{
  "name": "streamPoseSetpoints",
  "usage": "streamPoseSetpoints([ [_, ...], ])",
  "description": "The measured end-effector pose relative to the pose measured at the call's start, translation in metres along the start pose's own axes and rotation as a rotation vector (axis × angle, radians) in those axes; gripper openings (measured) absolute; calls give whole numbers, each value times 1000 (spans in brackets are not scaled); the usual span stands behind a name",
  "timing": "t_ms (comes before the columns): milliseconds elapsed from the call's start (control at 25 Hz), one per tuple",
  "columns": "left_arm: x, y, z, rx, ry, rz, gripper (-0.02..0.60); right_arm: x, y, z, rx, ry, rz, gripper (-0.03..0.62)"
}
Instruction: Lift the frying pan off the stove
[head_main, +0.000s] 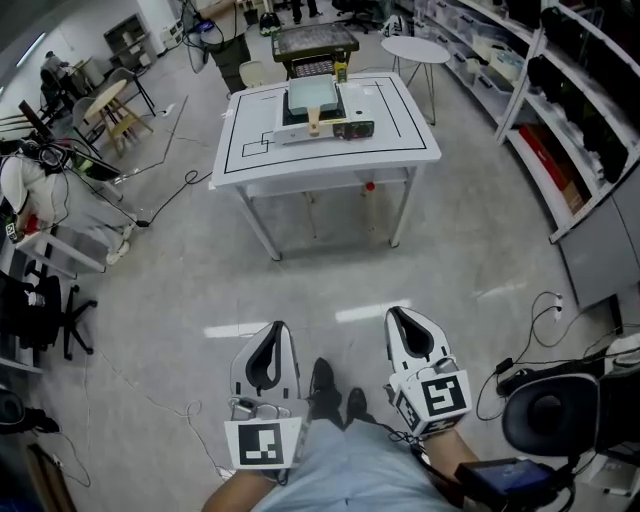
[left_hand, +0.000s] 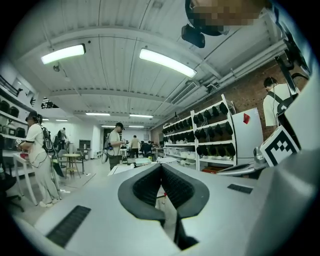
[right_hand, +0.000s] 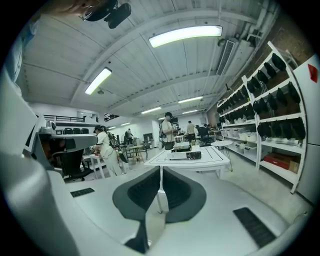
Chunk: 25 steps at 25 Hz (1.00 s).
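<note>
Frying pan (head_main: 313, 95), square, pale, wooden-handled, on stove (head_main: 350, 129) (left gripper (head_main: 276, 328), right gripper (head_main: 398, 315): ribbed fingers closed, empty).

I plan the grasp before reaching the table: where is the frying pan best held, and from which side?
Probably the tan handle. It sticks out of the square frying pan over the front of the stove, toward the near edge of the table, so come from that near side, jaws closing across the handle's width.
</note>
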<state>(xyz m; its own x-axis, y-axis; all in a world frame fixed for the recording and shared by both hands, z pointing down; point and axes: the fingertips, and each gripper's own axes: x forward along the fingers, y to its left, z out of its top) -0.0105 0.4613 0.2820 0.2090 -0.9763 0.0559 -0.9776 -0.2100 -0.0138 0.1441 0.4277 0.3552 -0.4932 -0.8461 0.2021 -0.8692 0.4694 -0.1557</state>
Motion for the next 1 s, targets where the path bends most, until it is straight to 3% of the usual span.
streamPoseSetpoints([
  [480, 88, 66, -15, -25, 25, 34, 17, 104, -16, 2, 19, 36, 3, 49],
  [880, 166, 139, 4, 1, -17, -24, 17, 201, -9, 38, 31, 14, -38, 49],
  [1000, 181, 153, 10, -34, -43, -47, 17, 220, -5, 49, 19, -2, -52, 49],
])
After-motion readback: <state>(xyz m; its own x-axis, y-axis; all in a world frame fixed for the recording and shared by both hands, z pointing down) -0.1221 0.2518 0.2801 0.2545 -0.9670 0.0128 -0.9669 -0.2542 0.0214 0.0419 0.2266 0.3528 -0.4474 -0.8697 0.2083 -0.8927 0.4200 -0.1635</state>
